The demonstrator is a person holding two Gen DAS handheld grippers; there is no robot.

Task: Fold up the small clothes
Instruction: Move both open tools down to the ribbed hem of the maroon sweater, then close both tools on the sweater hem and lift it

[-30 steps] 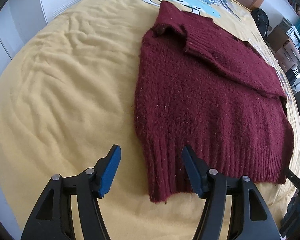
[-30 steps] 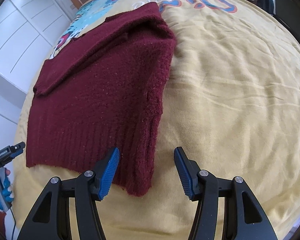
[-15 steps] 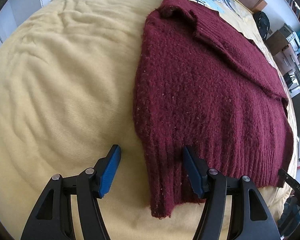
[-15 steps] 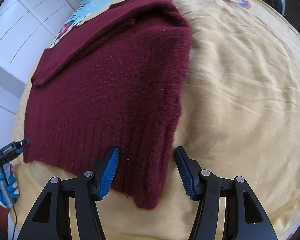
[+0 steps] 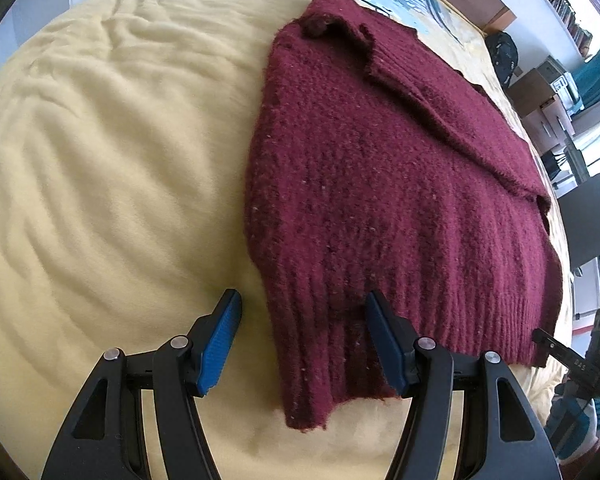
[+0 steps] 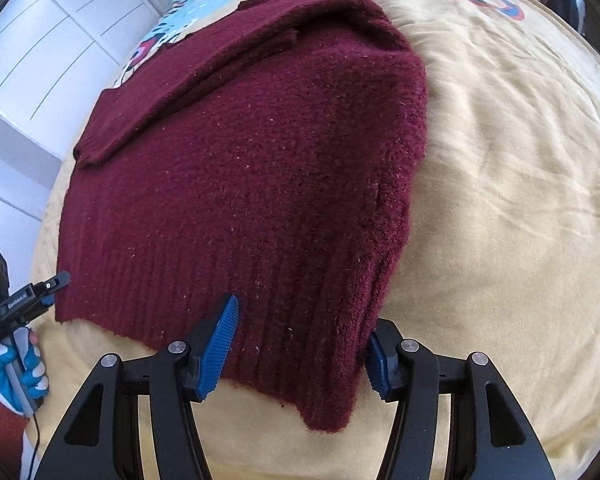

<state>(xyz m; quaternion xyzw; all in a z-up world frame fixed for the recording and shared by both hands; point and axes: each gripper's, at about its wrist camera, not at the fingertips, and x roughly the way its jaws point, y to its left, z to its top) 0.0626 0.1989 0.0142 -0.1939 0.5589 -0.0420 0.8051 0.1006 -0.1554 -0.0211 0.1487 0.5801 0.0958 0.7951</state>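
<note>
Maroon sweater [image 5: 380, 200] lies flat on the yellow bedspread [image 5: 100, 160], sleeves folded across the body. Left gripper [image 5: 302, 320] stands with jaws apart, straddling the hem's left corner. Right gripper [image 6: 302, 332] likewise gapes over the hem's right corner; neither pair of pads presses the knit.

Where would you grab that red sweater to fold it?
By the two near corners of the ribbed hem, coming from above at the near edge. The sweater lies flat with sleeves folded in, and each corner overhangs toward a gripper: left, right.
</note>
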